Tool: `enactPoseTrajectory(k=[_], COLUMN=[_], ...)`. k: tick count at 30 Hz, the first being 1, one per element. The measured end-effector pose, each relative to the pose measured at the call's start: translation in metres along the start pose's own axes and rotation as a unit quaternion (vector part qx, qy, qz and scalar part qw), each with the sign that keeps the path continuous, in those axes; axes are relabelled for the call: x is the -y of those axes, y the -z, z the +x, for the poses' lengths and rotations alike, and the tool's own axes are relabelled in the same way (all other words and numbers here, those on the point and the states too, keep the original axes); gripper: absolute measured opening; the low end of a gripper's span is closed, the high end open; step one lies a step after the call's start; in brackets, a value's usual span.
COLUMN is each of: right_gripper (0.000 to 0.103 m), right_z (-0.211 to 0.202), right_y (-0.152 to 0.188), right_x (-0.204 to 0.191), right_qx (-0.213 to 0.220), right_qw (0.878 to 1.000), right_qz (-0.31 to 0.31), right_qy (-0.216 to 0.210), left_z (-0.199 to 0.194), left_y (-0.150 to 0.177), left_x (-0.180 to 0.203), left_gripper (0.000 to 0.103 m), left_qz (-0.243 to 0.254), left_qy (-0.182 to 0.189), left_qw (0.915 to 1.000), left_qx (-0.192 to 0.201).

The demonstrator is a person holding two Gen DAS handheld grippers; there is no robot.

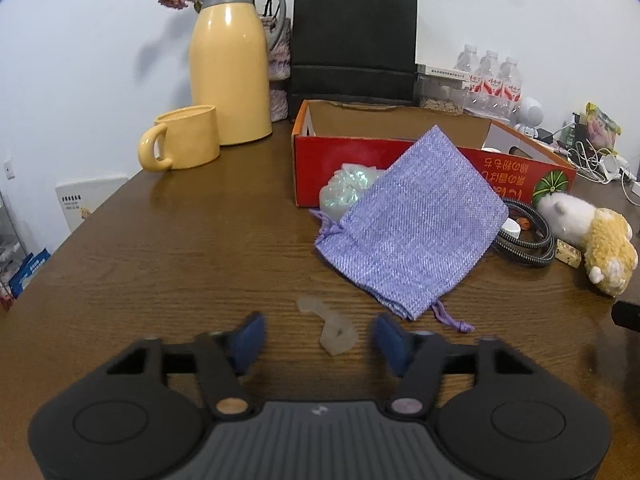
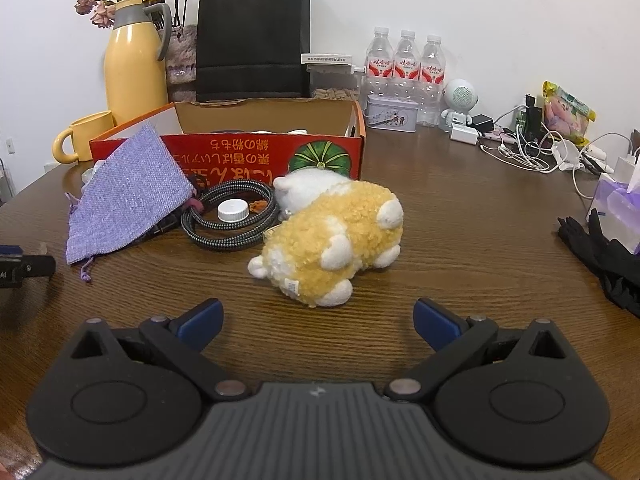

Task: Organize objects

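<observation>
1. Left wrist view. The left tool (image 1: 319,338) hangs low over the brown bench (image 1: 180,248), its blue pads partly apart and pressing on nothing. A small translucent, pale piece (image 1: 334,330) lies flat on the wood in the gap between them; what it is cannot be told. Just beyond lies the purple drawstring pouch (image 1: 412,236), propped against the front wall of the red cardboard box (image 1: 400,152), with a glittery pale bundle (image 1: 348,190) tucked behind it.
   - Judgement: the step in hand is most likely handling this flat piece. To grip it well, bring the pads down level with the bench and close across its narrow waist, since a thin, flat thing may slip under the pads.

2. Right wrist view. The right tool (image 2: 318,322) stands wide open and empty, aimed at the yellow-and-white plush toy (image 2: 332,240) lying on its side, near a coiled braided cable (image 2: 228,220) that rings a white bottle cap (image 2: 233,210).
   - Judgement: the plush is soft and bulky; a grip across its body suits it best.
</observation>
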State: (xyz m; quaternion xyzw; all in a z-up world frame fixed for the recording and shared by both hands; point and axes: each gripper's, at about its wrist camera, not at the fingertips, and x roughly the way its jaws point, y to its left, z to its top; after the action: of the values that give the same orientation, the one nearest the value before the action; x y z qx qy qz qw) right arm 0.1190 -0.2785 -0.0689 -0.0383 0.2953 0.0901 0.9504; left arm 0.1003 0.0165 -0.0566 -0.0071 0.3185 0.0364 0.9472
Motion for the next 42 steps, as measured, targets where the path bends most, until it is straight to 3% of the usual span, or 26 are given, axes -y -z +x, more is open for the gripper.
enactPoseTrajectory(k=[1, 4, 15, 24, 28, 30, 42], right_gripper=[0.103, 0.103, 0.103, 0.103, 0.076, 0.051, 0.048], right_z=[0.0, 0.001, 0.013, 0.054, 0.059, 0.055, 0.031], right_y=[0.0, 0.0, -0.025, -0.043, -0.037, -0.036, -0.035], right_x=[-0.001, -0.001, 0.004, 0.007, 0.018, 0.023, 0.037], right_qx=[0.0, -0.001, 0.018, -0.023, -0.03, -0.022, 0.031], right_qw=[1.0, 1.0, 0.999, 0.996, 0.995, 0.994, 0.993], right_qz=[0.0, -0.001, 0.029, 0.061, 0.088, 0.099, 0.112], right_qy=[0.0, 0.001, 0.014, 0.056, 0.041, 0.039, 0.033], left_z=[0.0, -0.003, -0.025, -0.022, -0.02, -0.02, -0.021], left_y=[-0.001, -0.001, -0.011, -0.022, -0.023, -0.023, -0.029], left_x=[0.0, -0.003, -0.007, 0.0, 0.003, 0.003, 0.004], left_gripper=[0.008, 0.006, 0.006, 0.006, 0.006, 0.006, 0.006], left_qz=[-0.001, -0.014, -0.027, -0.023, -0.022, -0.023, -0.022], left_qy=[0.005, 0.021, 0.015, 0.024, 0.025, 0.026, 0.027], left_qw=[1.0, 0.9997, 0.9985, 0.9982, 0.9983, 0.9982, 0.9979], left_qx=[0.002, 0.003, 0.044, 0.05, 0.049, 0.048, 0.055])
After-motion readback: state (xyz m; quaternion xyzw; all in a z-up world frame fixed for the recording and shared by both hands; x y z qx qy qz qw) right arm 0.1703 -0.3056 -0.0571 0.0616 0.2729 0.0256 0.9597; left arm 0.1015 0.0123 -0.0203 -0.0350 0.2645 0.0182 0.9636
